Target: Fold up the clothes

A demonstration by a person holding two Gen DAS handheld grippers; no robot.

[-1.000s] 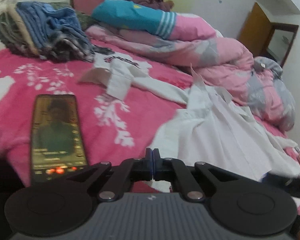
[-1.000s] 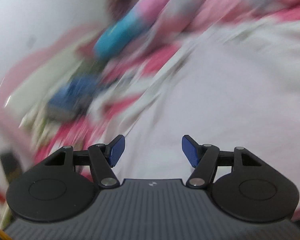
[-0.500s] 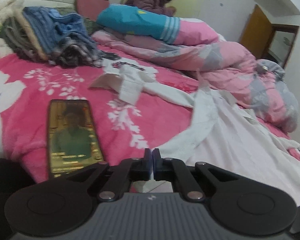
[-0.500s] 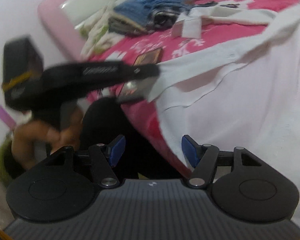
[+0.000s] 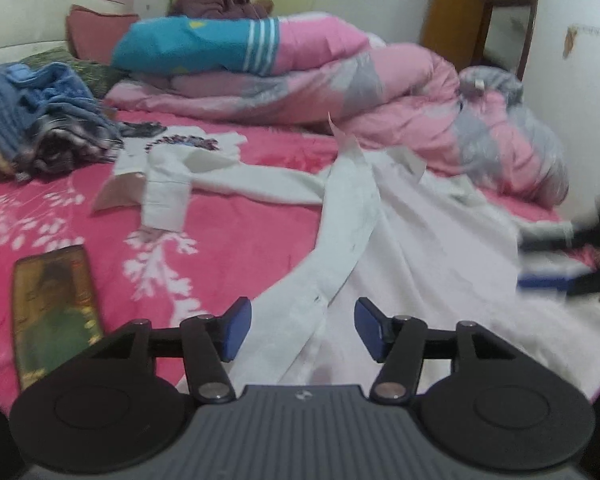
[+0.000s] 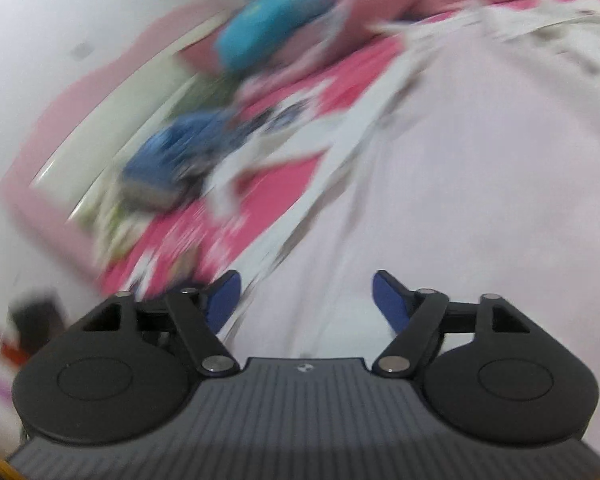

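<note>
White shirt (image 5: 420, 248) under both gaping grippers.

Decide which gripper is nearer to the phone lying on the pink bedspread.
Left. The left gripper hovers just right of the phone; the right gripper is far across the white shirt.

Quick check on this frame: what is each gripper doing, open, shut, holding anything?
Left gripper: open, holding nothing, over the white shirt.
Right gripper: open, holding nothing, over the same shirt; view blurred.
</note>
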